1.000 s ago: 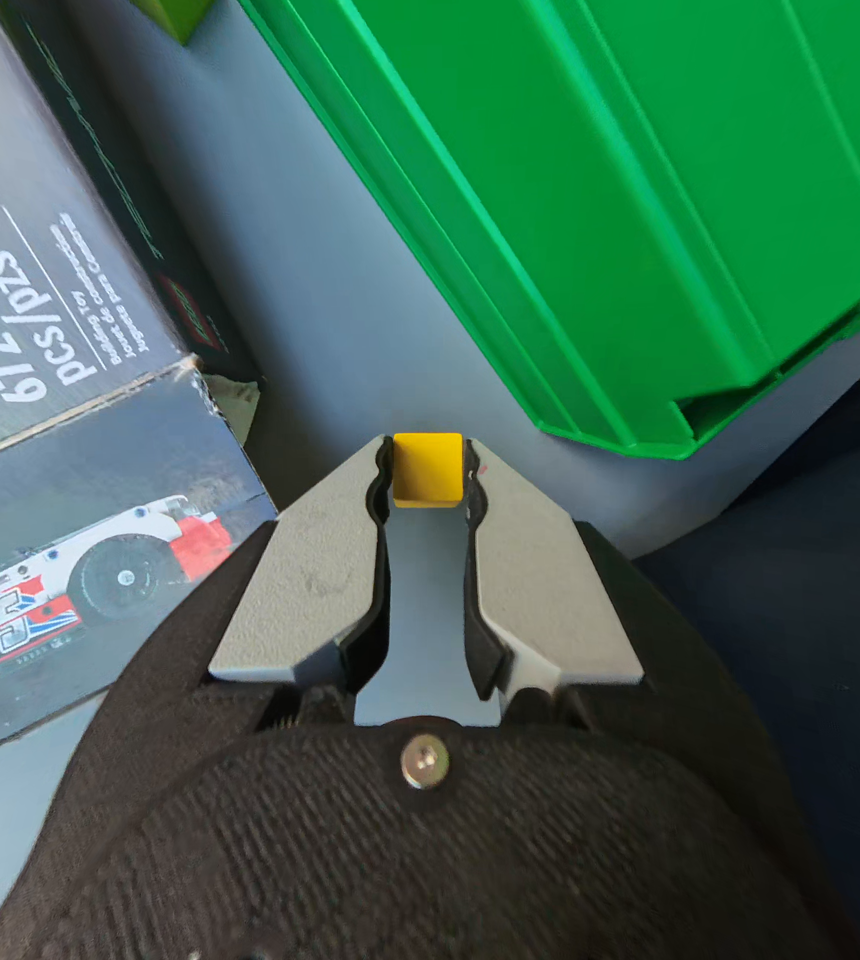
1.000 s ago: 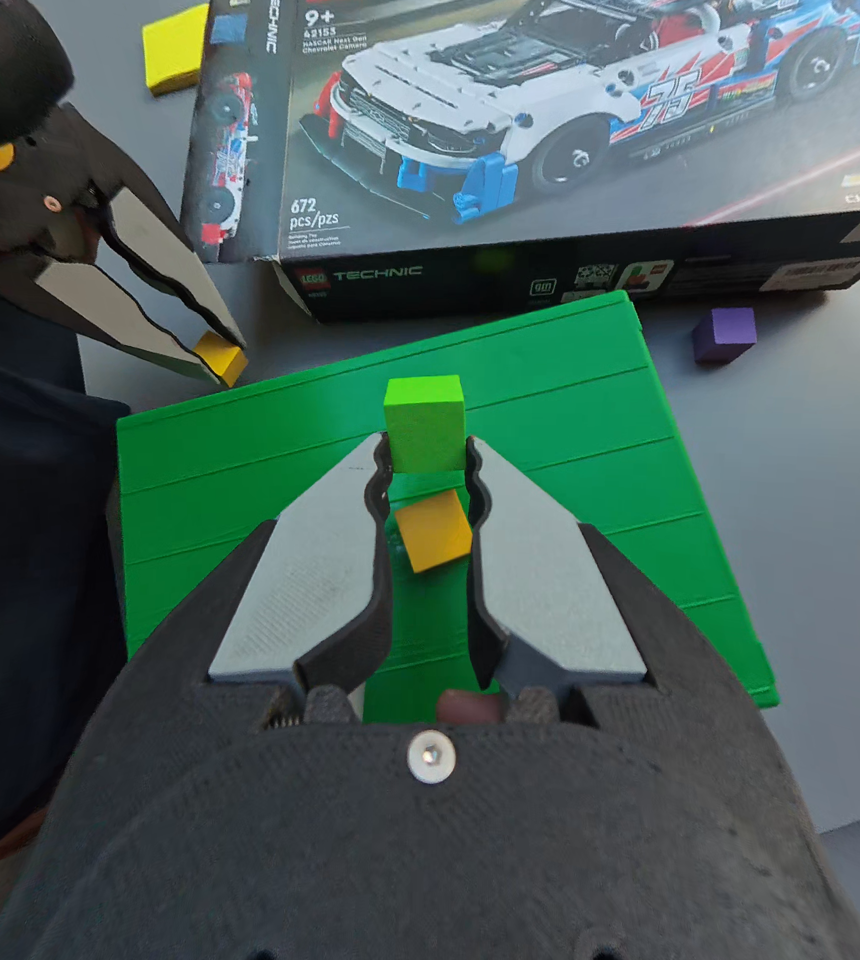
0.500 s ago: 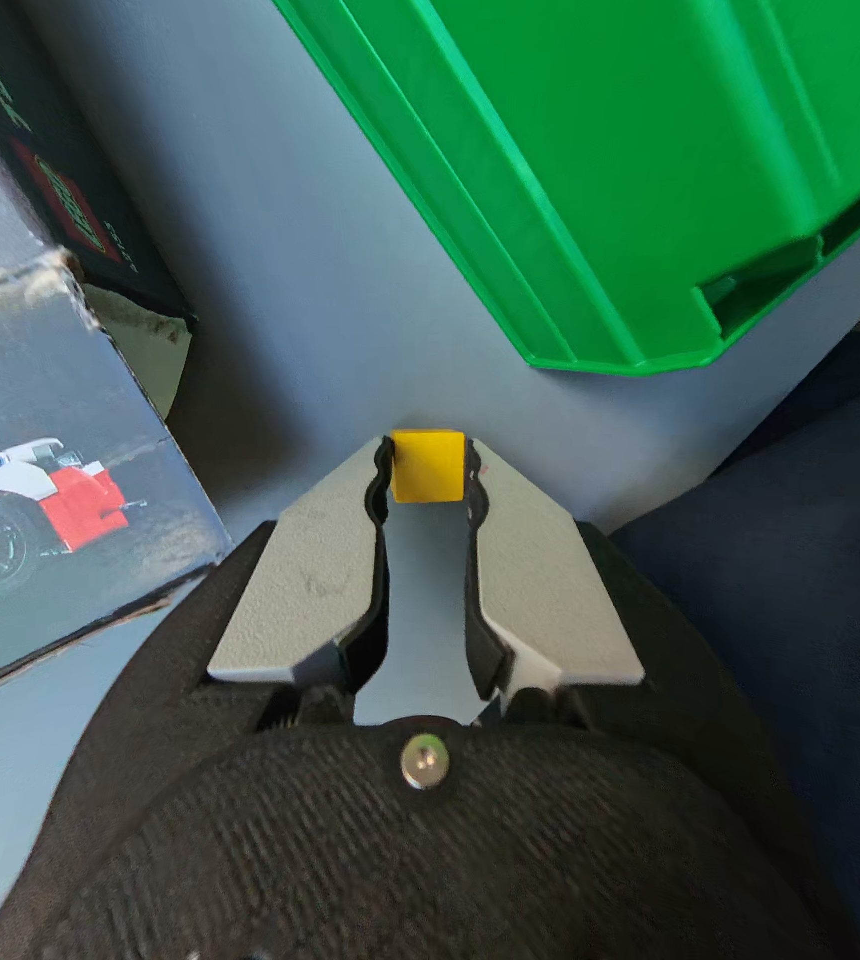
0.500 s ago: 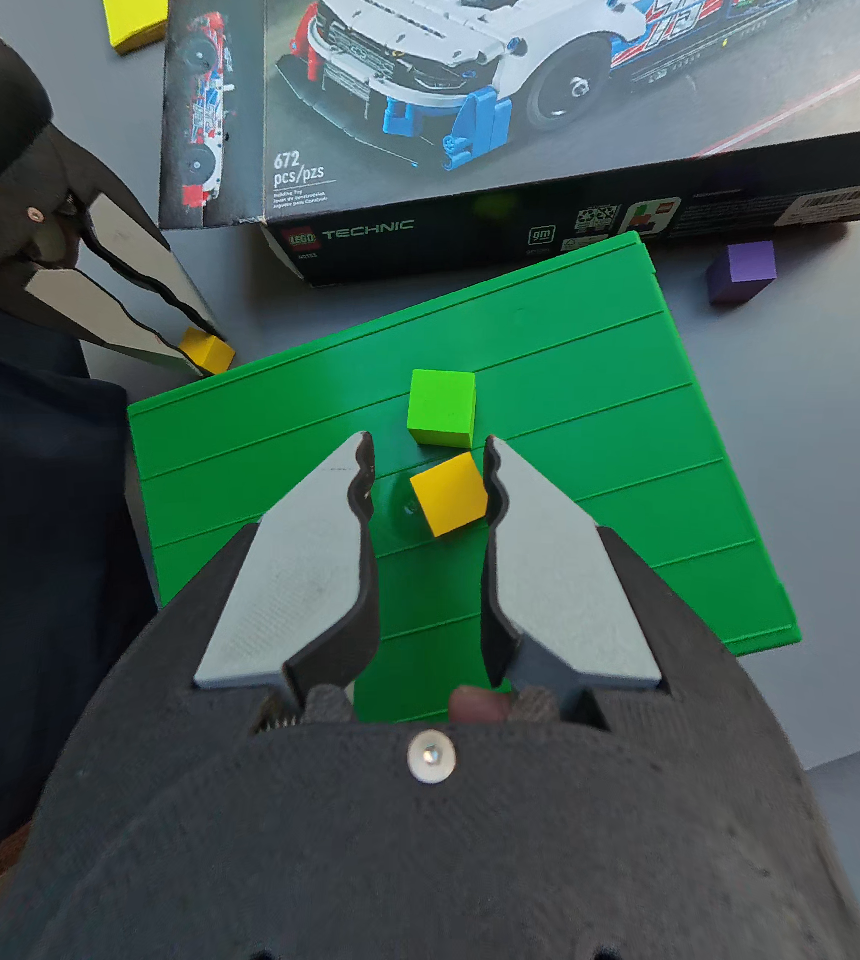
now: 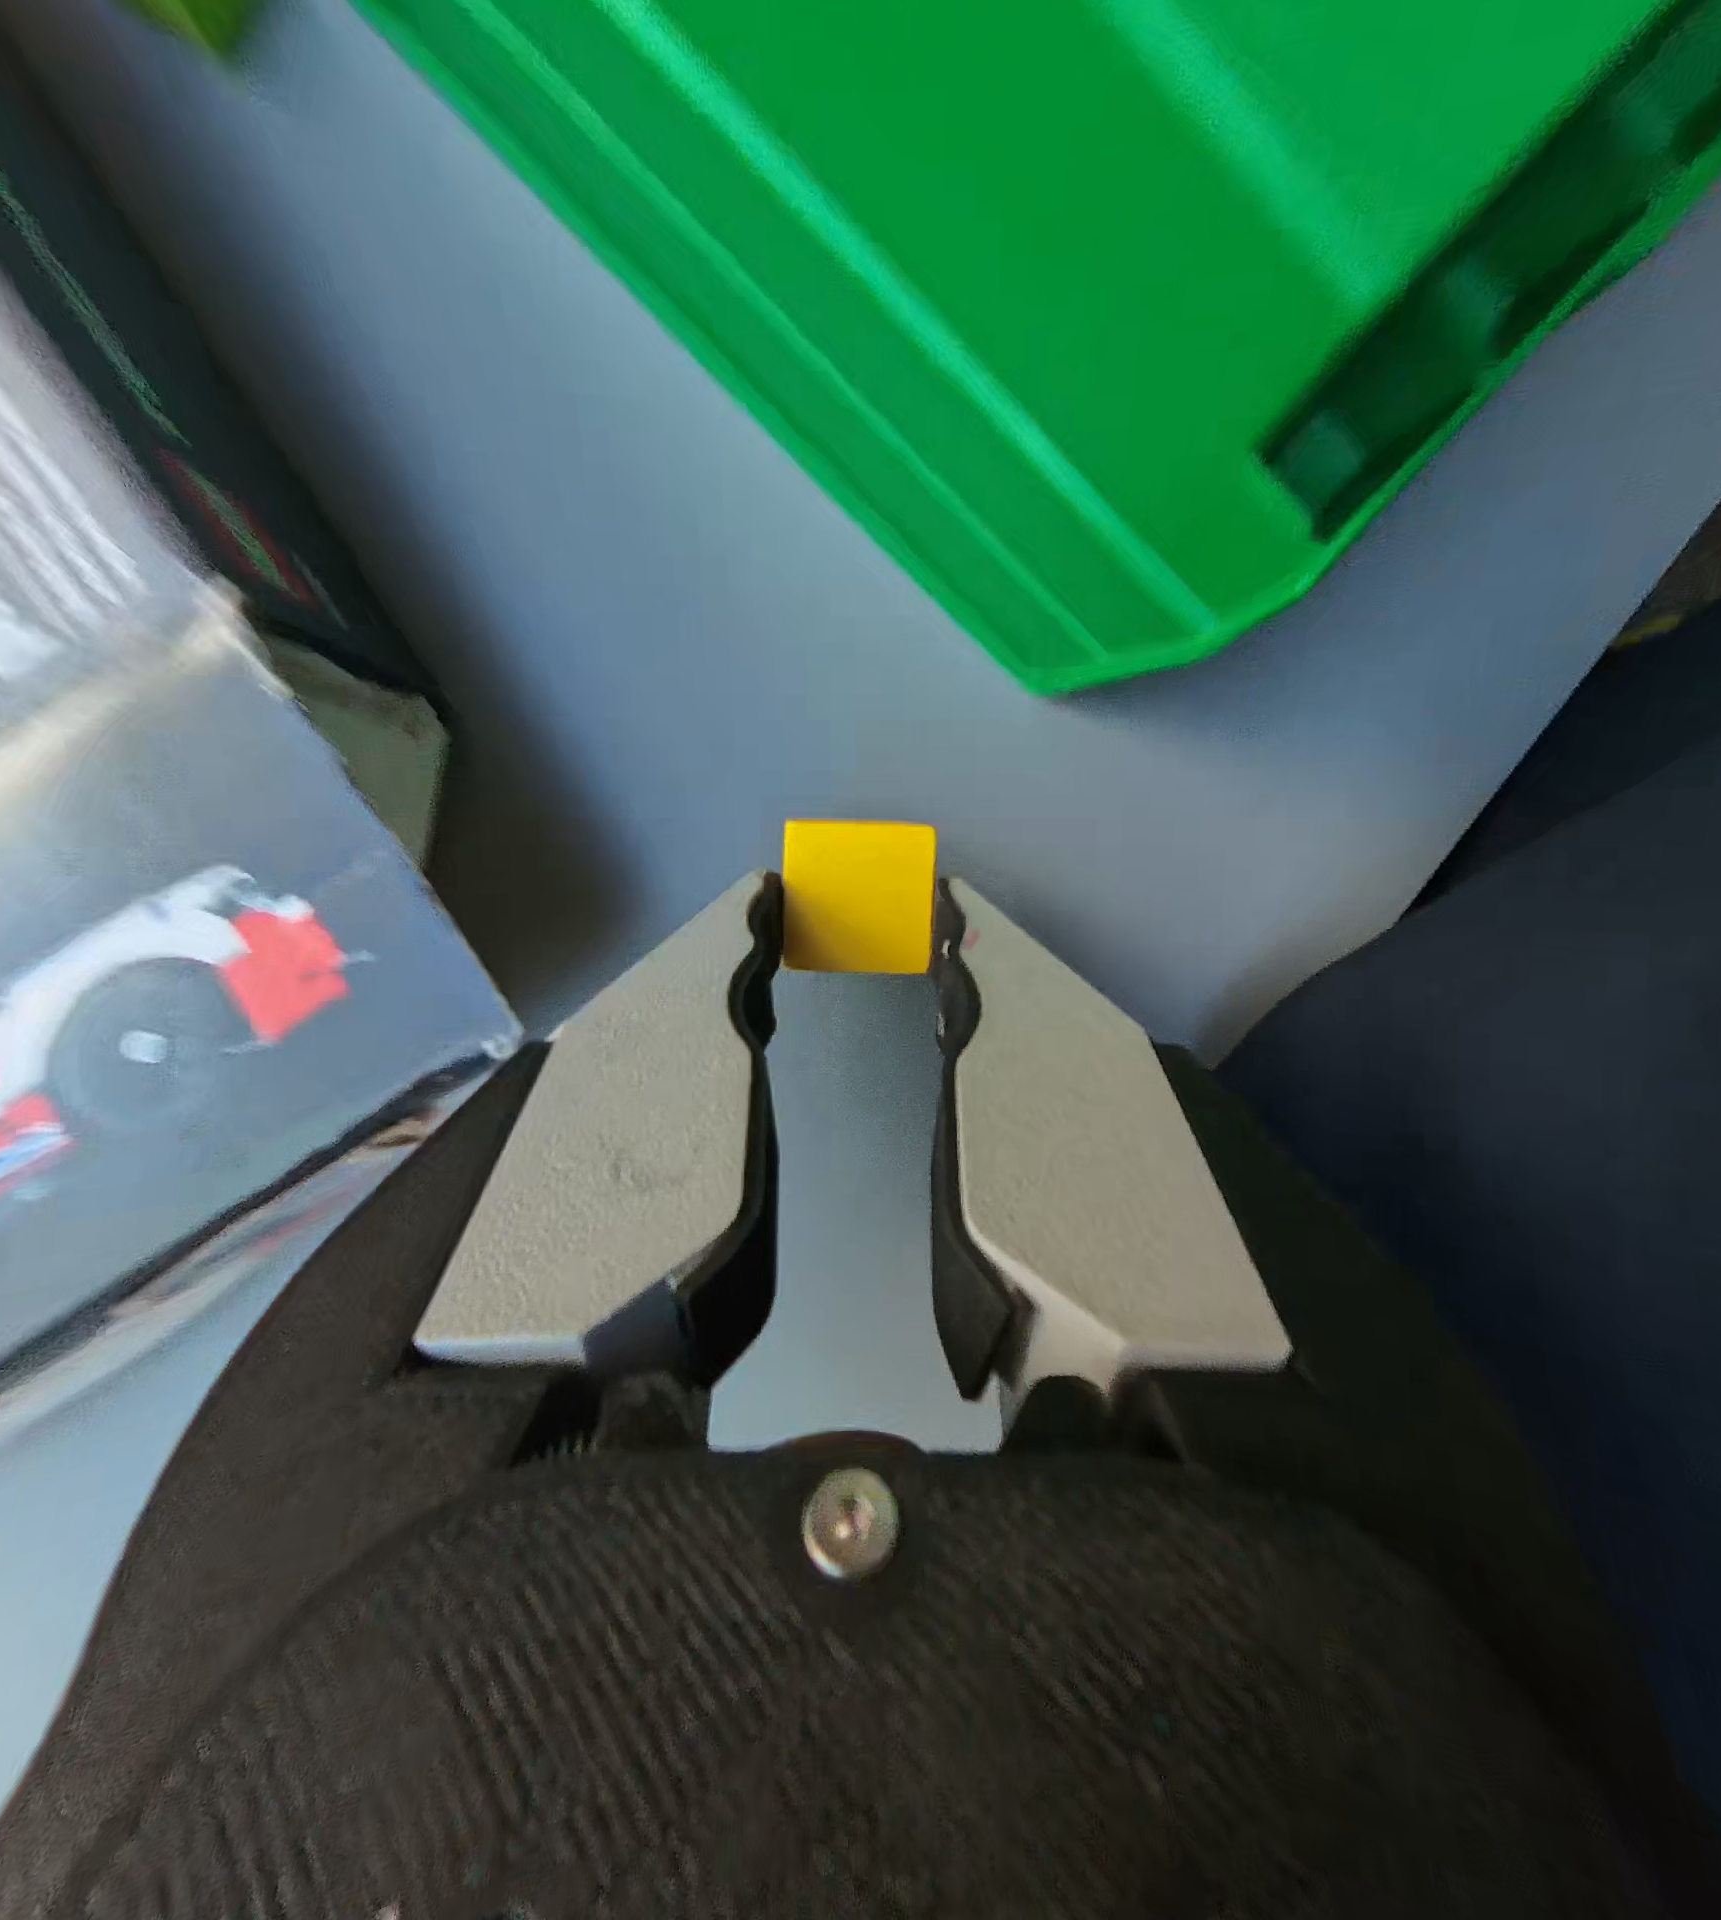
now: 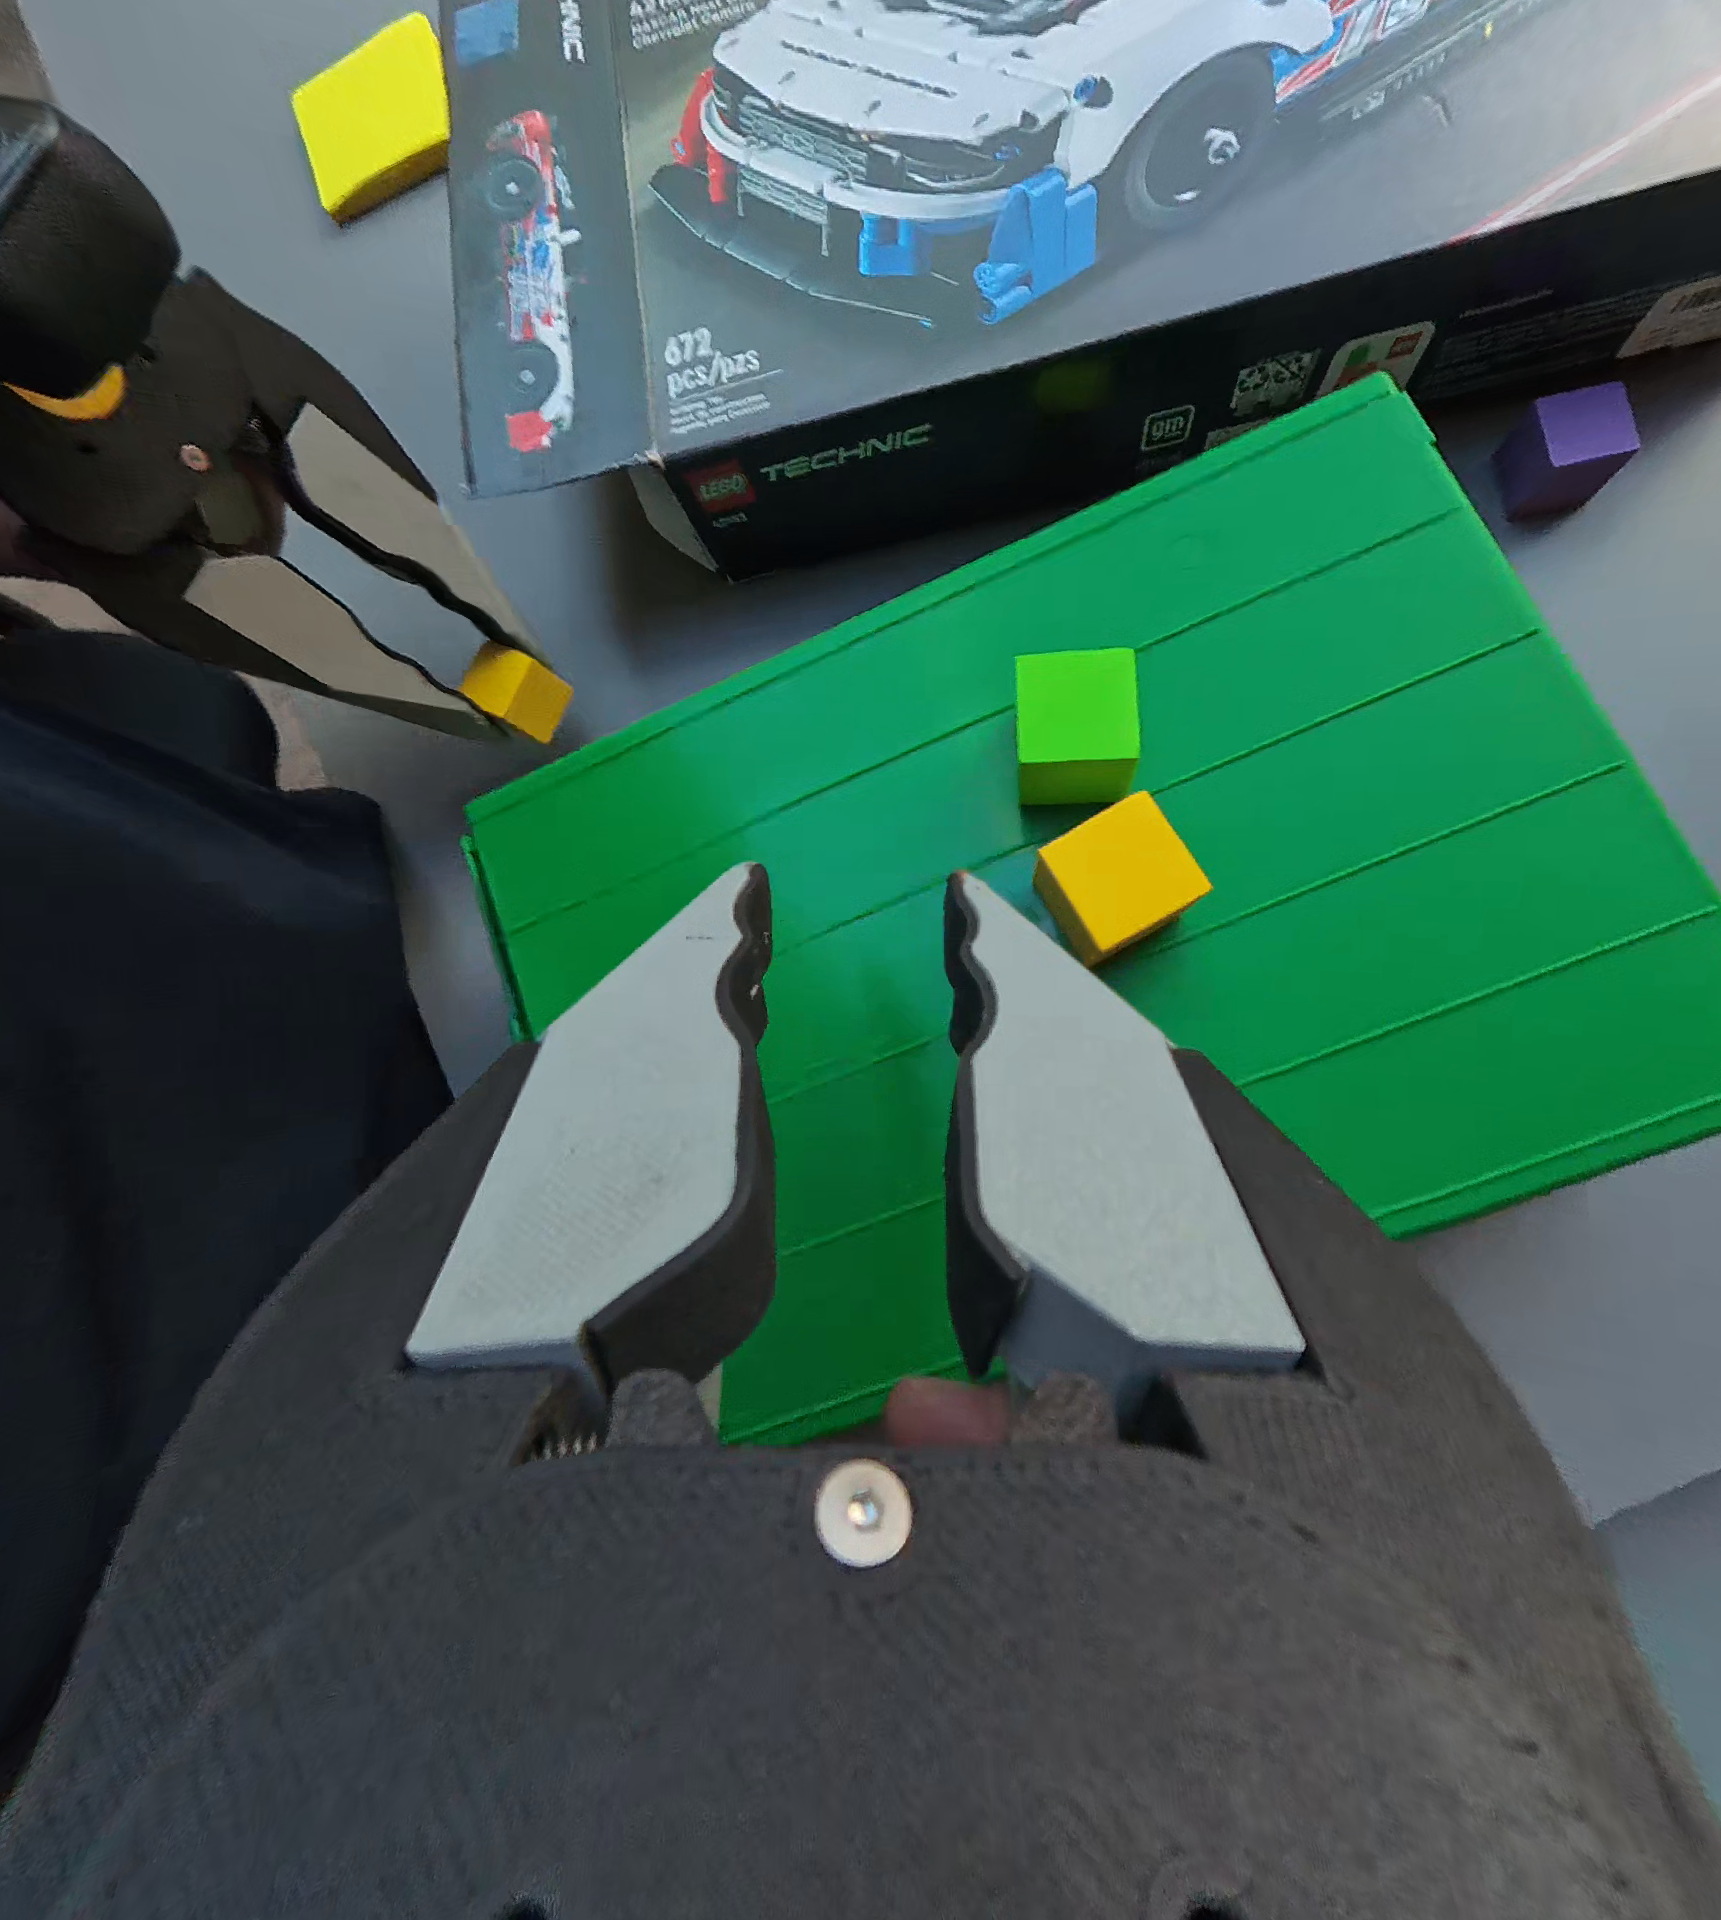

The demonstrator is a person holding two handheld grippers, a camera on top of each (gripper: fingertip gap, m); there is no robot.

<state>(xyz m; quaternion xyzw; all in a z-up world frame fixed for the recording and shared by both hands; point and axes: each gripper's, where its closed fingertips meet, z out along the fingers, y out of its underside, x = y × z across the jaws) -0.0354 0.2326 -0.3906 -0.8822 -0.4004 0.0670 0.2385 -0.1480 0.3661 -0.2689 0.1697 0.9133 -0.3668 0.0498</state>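
we see the left gripper (image 5: 858, 914) clamped on a yellow cube (image 5: 858, 896); the right gripper (image 6: 856, 904), fingers now apart, has left the lime cube (image 6: 1076, 724) on the green lid (image 6: 1355, 935).

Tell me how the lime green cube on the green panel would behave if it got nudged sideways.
The lime green cube rests on a flat face, so it would probably slide, not roll. The green panel looks smooth apart from shallow grooves, which might catch an edge. It nearly touches the orange-yellow cube, so it could push that along.

Tabletop play or test bench, room type unclear: grey table (image 6: 1614, 1351), boxed toy car kit (image 6: 1043, 208) far side, green plastic lid (image 6: 1355, 987), coloured cubes (image 6: 1077, 724) scattered.
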